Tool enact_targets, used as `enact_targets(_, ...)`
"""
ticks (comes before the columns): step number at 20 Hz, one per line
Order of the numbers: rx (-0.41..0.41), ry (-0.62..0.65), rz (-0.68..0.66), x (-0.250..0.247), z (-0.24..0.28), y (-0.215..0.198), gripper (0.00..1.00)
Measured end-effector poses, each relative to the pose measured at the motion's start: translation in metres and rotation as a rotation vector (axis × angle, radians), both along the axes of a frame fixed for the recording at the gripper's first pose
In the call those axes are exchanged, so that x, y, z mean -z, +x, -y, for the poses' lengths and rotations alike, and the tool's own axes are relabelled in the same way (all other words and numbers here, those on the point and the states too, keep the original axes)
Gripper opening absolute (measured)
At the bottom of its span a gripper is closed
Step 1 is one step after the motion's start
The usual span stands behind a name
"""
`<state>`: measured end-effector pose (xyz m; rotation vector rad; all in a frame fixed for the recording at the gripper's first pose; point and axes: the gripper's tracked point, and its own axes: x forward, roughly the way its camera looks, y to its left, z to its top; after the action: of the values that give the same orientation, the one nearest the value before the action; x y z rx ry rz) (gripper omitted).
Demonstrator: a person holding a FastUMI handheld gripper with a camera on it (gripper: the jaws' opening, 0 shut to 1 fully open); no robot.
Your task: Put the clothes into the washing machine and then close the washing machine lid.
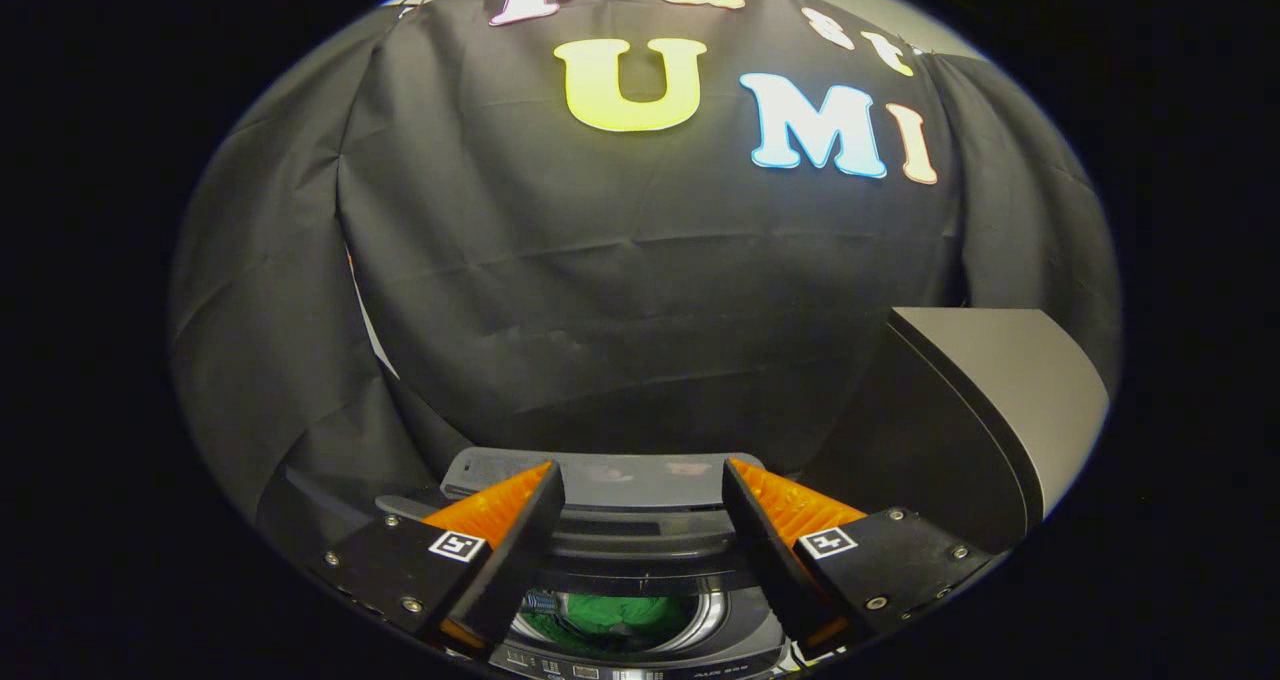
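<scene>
Below me stands a dark top-loading washing machine (640, 545), its round drum opening showing between and under my fingers. A green piece of clothing (610, 620) lies inside the drum. The machine's lid (985, 410) stands raised, tilted up beyond my right finger, its grey face turned toward me. My gripper (640, 495) hangs above the drum, open wide, with nothing between its fingers. The far rim of the machine runs across the gap between the fingertips.
The black cloth wall (640, 290) of the booth hangs close behind the machine. A control strip (620, 672) with small markings runs along the machine's near edge.
</scene>
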<state>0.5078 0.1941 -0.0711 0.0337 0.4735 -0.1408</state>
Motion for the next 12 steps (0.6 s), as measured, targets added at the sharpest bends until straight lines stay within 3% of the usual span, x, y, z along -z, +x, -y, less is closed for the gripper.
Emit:
enact_targets(7, 0.034, 0.044, 0.03, -0.007, -0.005, -0.017, 0.97)
enact_targets(12, 0.021, 0.05, -0.046, 0.027, -0.016, -0.039, 0.97)
